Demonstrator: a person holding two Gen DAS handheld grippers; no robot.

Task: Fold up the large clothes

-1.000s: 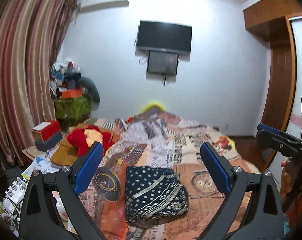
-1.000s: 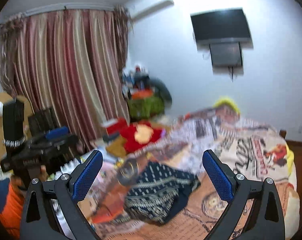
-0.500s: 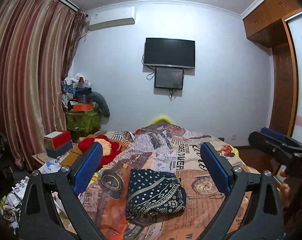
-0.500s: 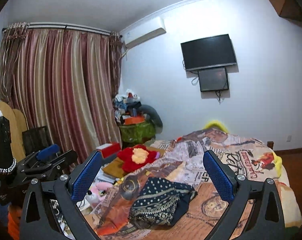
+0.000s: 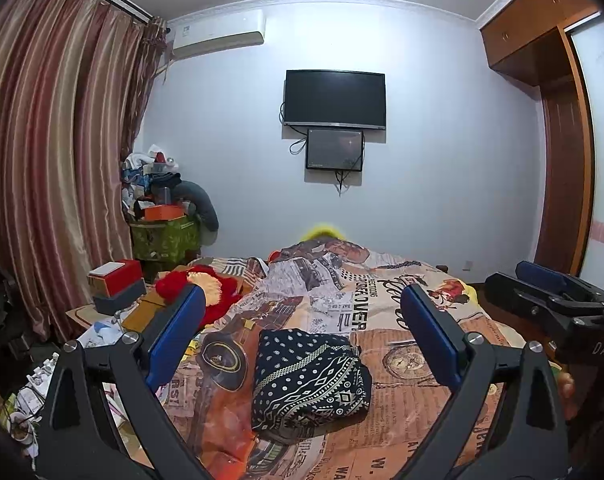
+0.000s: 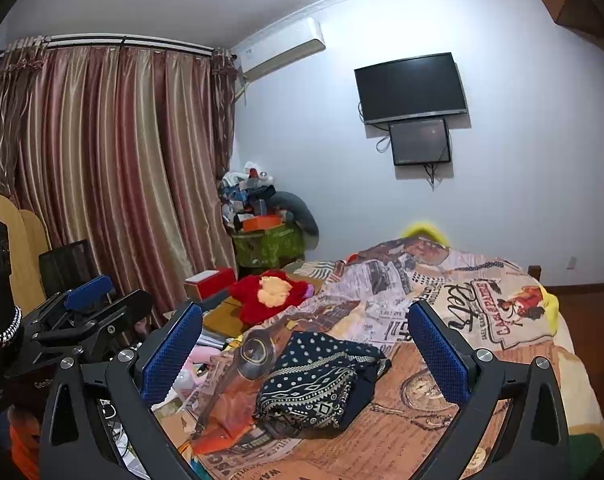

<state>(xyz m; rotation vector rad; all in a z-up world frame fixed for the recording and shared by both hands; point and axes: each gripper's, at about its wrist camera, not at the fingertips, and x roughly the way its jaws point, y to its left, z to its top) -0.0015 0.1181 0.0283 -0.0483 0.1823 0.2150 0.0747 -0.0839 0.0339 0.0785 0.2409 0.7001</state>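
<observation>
Your left gripper (image 5: 302, 336) hangs with jaws spread wide, nothing between the blue pads; your right gripper (image 6: 304, 346) is the same — wide apart, holding nothing. Readable text: "DAS" on the right gripper's body in the left wrist view, "Gen" cut off on the left gripper's body in the right wrist view, and on the printed bedspread (image 5: 402, 320) "OVER" and "Retr", the rest too warped to read. Your hand (image 5: 568, 396) shows only as fingertips at the frame edge. Folded dark patterned garment (image 5: 308, 378) lies on the bedspread, below and ahead of both grippers, centred between each pair of fingers, not touched. Its far side is rumpled in the right wrist view (image 6: 322, 380).
</observation>
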